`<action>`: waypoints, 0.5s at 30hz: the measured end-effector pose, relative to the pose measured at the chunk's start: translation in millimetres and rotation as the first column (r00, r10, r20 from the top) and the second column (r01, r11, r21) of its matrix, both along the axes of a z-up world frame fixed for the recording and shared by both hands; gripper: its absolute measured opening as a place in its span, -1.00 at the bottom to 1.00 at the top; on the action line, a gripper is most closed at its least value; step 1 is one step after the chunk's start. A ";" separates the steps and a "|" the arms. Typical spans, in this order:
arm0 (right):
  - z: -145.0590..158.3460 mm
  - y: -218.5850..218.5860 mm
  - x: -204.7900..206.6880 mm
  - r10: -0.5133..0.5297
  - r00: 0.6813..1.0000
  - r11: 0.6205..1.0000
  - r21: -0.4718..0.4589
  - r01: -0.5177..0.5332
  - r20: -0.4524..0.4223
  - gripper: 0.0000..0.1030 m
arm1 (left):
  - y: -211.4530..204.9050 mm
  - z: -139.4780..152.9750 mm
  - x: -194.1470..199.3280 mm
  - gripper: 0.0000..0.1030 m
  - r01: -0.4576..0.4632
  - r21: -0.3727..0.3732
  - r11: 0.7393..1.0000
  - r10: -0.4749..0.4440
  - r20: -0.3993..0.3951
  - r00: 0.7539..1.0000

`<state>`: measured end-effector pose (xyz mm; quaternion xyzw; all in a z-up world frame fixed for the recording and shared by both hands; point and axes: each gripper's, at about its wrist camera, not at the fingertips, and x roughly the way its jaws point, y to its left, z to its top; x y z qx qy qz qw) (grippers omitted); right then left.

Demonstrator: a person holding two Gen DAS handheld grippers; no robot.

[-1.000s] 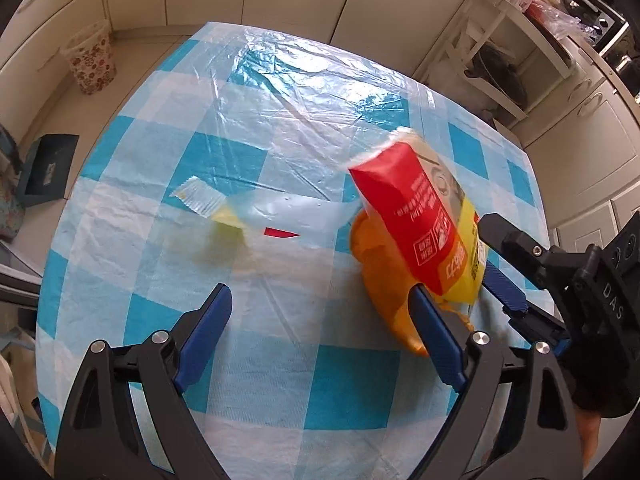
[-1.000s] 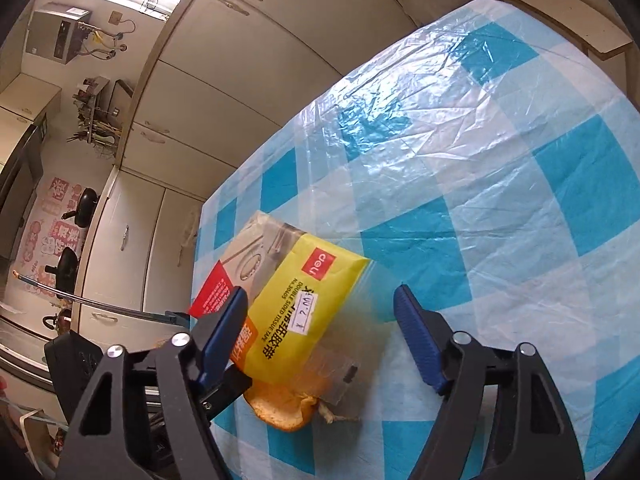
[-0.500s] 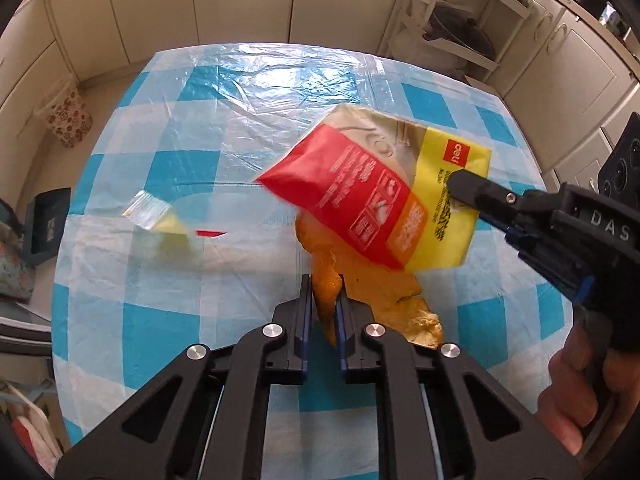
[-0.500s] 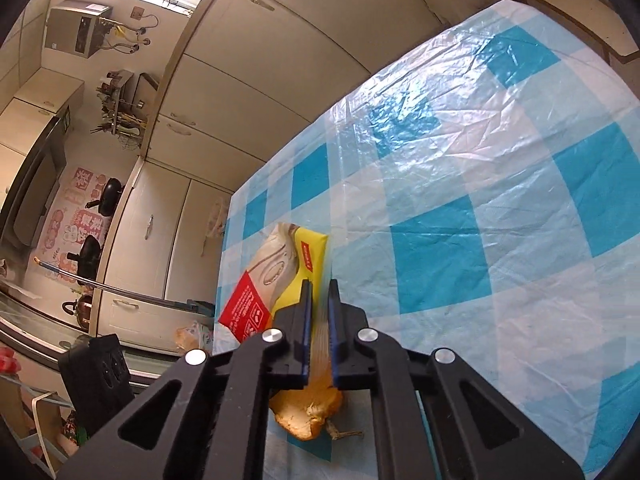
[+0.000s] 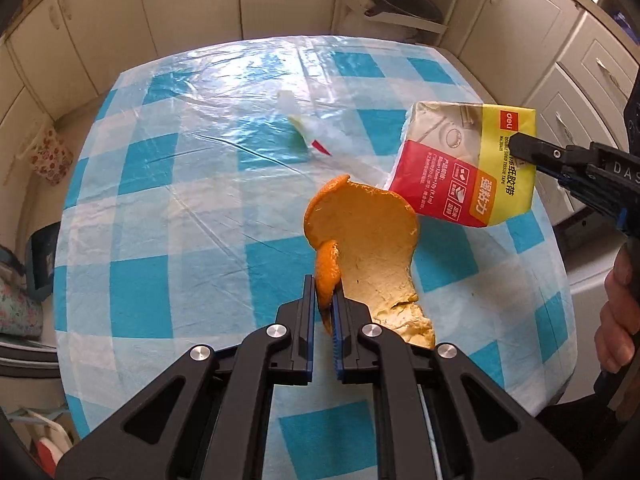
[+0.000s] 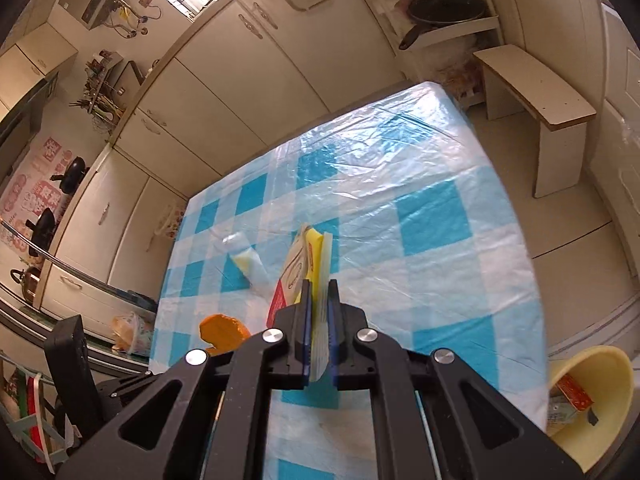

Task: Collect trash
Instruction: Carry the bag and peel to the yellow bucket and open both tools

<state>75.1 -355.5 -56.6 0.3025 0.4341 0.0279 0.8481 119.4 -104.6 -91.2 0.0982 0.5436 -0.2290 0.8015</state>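
My left gripper (image 5: 323, 304) is shut on an orange peel (image 5: 368, 236), which hangs lifted above the blue-checked table (image 5: 160, 200). The peel also shows at the lower left of the right wrist view (image 6: 222, 330). My right gripper (image 6: 318, 296) is shut on a red, yellow and white tape wrapper (image 6: 304, 264), held off the table; the left wrist view shows the wrapper (image 5: 464, 168) at the right, pinched by that gripper (image 5: 520, 150). A clear plastic wrapper with a yellow end (image 5: 308, 128) lies on the cloth further back, seen too in the right wrist view (image 6: 246, 260).
A yellow bin (image 6: 592, 396) with trash inside stands on the floor off the table's near right corner. A person's hand (image 5: 618, 320) holds the right gripper. Cabinets ring the room, with a wooden bench (image 6: 532, 92) and a patterned basket (image 5: 50, 152) on the floor.
Both grippers went from open to shut, the left on the orange peel, the right on the tape wrapper. Both then lifted their items off the table and pulled them apart.
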 end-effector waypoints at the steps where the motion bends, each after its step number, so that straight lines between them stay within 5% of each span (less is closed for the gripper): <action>1: -2.1 -2.5 -5.7 -0.002 1.000 1.000 -0.012 0.002 -0.009 -0.85 | -5.5 -0.6 -6.0 -0.86 0.018 0.004 1.000 -0.018 0.004 1.000; 7: -8.1 -18.9 -41.6 -0.018 0.999 0.998 -0.057 0.015 -0.048 -0.85 | -29.7 0.7 -35.7 -0.83 0.101 0.043 0.994 -0.103 0.043 0.994; 12: -9.0 -34.1 -66.3 -0.033 0.998 0.997 -0.074 0.029 -0.062 -0.85 | -40.0 -4.7 -47.3 -0.49 0.120 0.066 0.991 -0.123 0.045 0.991; 15: -6.9 -42.1 -76.3 -0.040 0.997 0.996 -0.082 0.034 -0.064 -0.85 | -44.0 -5.7 -52.0 -0.55 0.130 0.072 0.989 -0.134 0.061 0.989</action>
